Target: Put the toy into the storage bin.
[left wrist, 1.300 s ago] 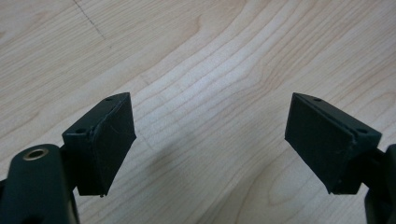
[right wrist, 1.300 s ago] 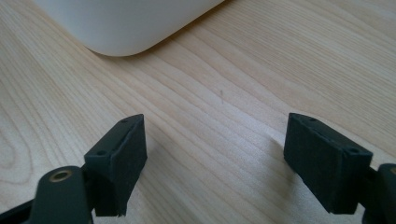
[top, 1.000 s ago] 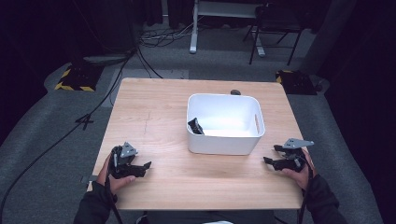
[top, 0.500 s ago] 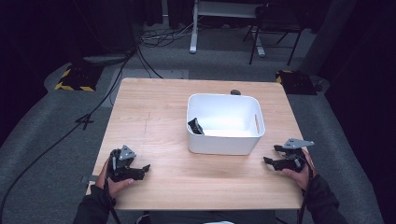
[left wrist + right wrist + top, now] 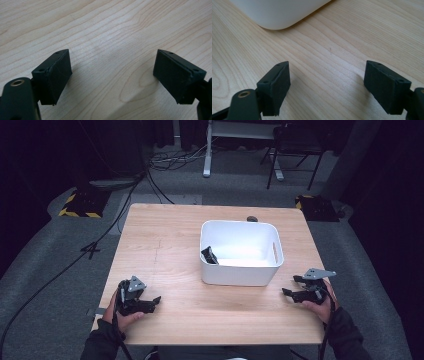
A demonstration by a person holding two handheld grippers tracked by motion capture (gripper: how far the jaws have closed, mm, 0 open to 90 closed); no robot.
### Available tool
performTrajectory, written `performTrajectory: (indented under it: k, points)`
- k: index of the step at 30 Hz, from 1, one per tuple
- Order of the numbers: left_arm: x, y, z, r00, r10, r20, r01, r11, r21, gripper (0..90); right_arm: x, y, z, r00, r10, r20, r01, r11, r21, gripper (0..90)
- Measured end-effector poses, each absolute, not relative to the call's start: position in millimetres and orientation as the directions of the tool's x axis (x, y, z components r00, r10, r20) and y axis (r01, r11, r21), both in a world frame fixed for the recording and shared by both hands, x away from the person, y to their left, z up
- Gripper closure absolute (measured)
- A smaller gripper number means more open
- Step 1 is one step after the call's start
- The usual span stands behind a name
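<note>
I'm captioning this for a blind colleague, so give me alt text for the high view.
A white bin sits on a wooden table, a small black object inside at its left wall. At the near edge, a person's hands rest an open left gripper and an open right gripper on the wood, both empty.

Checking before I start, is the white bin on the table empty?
No, a small black object lies inside the white bin against its left wall in the high view.

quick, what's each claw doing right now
Left claw: open, nothing between the jaws, over bare table.
Right claw: open, holding nothing, near the white bin.
</note>
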State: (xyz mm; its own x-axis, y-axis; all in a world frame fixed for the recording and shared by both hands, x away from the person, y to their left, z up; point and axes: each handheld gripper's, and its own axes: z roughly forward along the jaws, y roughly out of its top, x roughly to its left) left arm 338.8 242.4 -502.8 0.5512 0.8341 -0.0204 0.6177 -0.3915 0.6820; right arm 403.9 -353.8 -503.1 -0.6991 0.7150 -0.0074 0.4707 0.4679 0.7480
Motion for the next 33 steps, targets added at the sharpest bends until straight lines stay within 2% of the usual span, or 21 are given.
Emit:
performTrajectory:
  k: [33]
  points:
    - [339.3,241.9,-502.9,0.548,0.836,-0.020,0.620,-0.389,0.681,15.0,404.2,-353.8,-503.1,-0.704,0.710,-0.007,0.469,0.472,0.747,20.4]
